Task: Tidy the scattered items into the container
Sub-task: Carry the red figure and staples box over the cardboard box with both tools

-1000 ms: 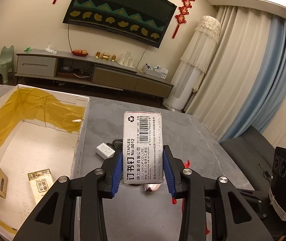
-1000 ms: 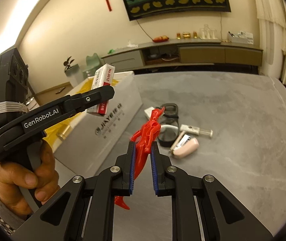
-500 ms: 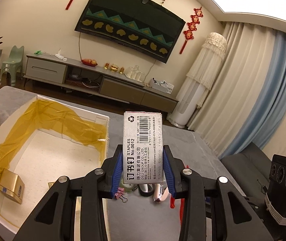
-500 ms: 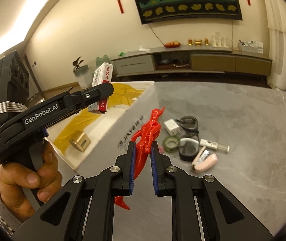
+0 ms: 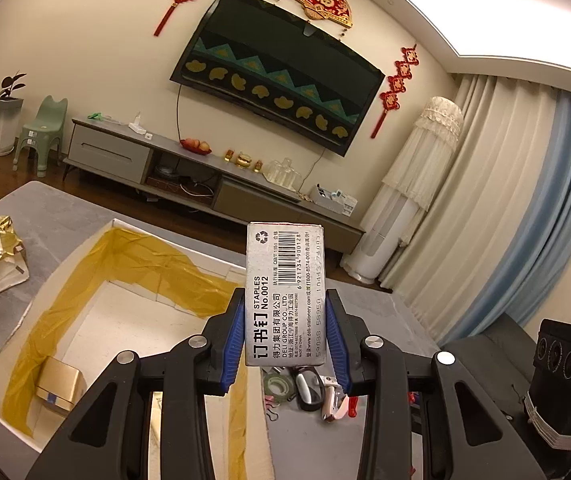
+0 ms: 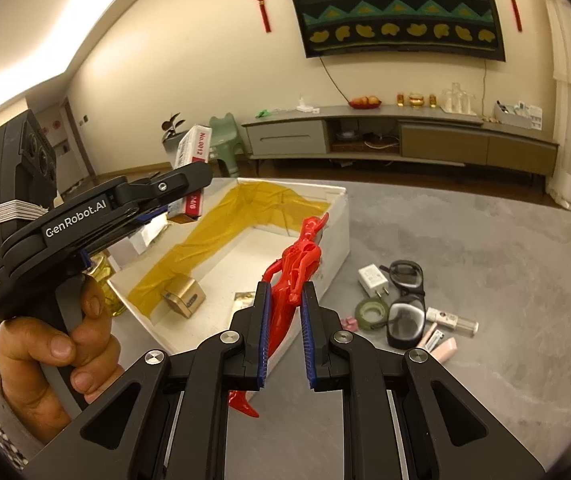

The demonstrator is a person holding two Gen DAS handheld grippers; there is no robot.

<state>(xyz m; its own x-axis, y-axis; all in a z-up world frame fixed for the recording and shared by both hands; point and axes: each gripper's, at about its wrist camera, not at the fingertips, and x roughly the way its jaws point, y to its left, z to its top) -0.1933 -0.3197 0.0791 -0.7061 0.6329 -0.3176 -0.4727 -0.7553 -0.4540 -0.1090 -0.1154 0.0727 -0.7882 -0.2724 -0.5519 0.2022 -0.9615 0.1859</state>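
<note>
Left gripper clamped staples box, high over white container. Right gripper gripped red toy figure near container's right wall. Transport step; next: lower inside, release.

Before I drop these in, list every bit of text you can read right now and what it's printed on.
"STAPLES No.0012", "DELI GROUP CO., LTD.": staple box held in the left gripper.
"No.0012", "24/6": same box's red side, right wrist view.
"GenRobot.AI": left gripper's body.
Barcode digits, box's Chinese small print, grip sticker: too small.
Red toy figure in the right gripper: no text.
</note>
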